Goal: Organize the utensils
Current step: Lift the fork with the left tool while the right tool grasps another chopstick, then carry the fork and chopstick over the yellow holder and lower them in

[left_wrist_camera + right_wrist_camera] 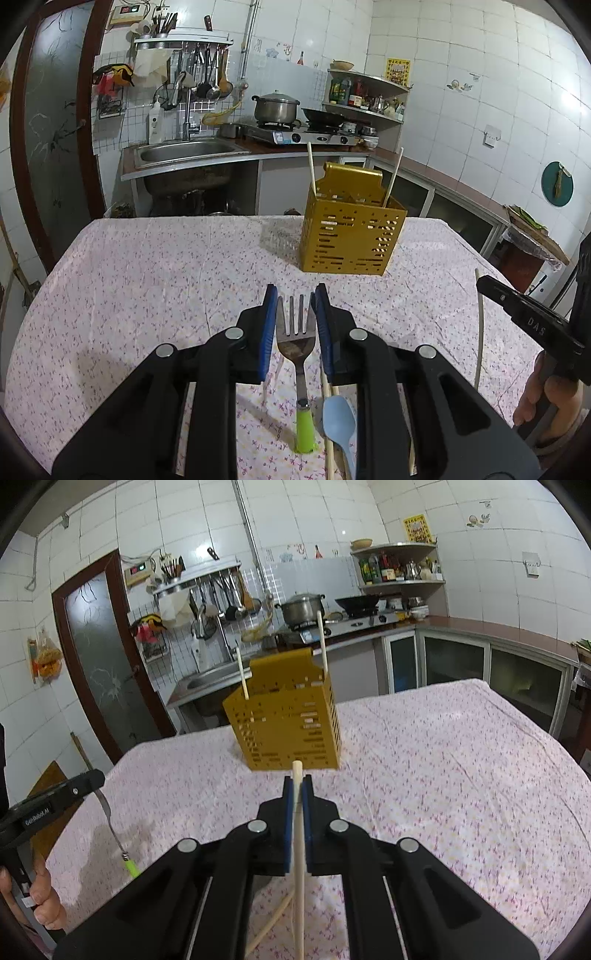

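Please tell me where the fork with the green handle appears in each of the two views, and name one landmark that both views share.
Left wrist view: the fork is at bottom centre, head between the left gripper fingers.
Right wrist view: the fork is at the left edge, hanging from that same gripper.
Shared landmark: the gold holder on the table.

White tiles (461, 74) cover the kitchen walls. A brown door (99, 657) stands near a metal sink (184, 153). A pot (276, 107) sits on the stove (299, 134).
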Demonstrator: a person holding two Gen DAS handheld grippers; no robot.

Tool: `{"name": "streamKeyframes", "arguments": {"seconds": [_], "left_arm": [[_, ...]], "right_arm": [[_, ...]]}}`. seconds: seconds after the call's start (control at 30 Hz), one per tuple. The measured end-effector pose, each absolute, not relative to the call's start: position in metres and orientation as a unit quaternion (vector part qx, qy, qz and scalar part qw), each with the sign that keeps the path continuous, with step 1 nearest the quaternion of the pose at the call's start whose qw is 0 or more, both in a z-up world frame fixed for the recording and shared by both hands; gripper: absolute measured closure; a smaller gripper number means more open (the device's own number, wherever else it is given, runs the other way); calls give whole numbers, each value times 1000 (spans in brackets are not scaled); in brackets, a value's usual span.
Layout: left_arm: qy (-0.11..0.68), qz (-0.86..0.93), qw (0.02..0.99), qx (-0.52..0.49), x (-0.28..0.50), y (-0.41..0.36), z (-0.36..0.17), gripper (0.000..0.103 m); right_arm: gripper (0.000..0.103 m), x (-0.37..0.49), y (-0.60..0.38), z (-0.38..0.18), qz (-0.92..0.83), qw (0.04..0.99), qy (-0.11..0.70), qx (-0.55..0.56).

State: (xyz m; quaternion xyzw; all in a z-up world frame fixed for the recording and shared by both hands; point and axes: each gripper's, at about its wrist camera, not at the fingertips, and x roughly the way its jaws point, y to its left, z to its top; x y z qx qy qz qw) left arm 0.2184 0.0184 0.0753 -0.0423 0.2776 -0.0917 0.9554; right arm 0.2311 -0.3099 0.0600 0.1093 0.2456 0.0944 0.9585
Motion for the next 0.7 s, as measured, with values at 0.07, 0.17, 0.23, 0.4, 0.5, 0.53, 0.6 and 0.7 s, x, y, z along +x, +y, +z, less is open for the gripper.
{"name": "streamKeyframes", "arguments": {"seconds": [0.07, 0.17, 0.23, 0.4, 0.5, 0.53, 0.6, 0.7], "left_arm": [[275, -93, 956, -41, 220, 17, 79, 83], [270, -97, 957, -39, 221, 14, 84, 83], [266, -98, 958, -36, 223, 12, 87, 83], [259, -101, 960, -35, 228, 10, 94, 83], [255, -101, 961, -34, 232, 9, 98, 83], [254, -101, 961, -35, 233, 9, 99, 83], [251, -104, 962, -36, 237, 8, 103, 83], [248, -107, 962, -36, 242, 6, 108, 83]], "right_arm": [[98, 231, -312, 65, 94, 961, 235, 113], [98, 231, -314, 71, 96, 963, 223, 117], [98, 229, -314, 76, 97, 965, 213, 117], [98, 228, -315, 87, 97, 970, 190, 117], [98, 229, -316, 93, 98, 973, 179, 113], [98, 230, -315, 94, 98, 973, 177, 112], [98, 233, -313, 98, 98, 973, 175, 110], [98, 238, -311, 103, 98, 974, 171, 110]]}}
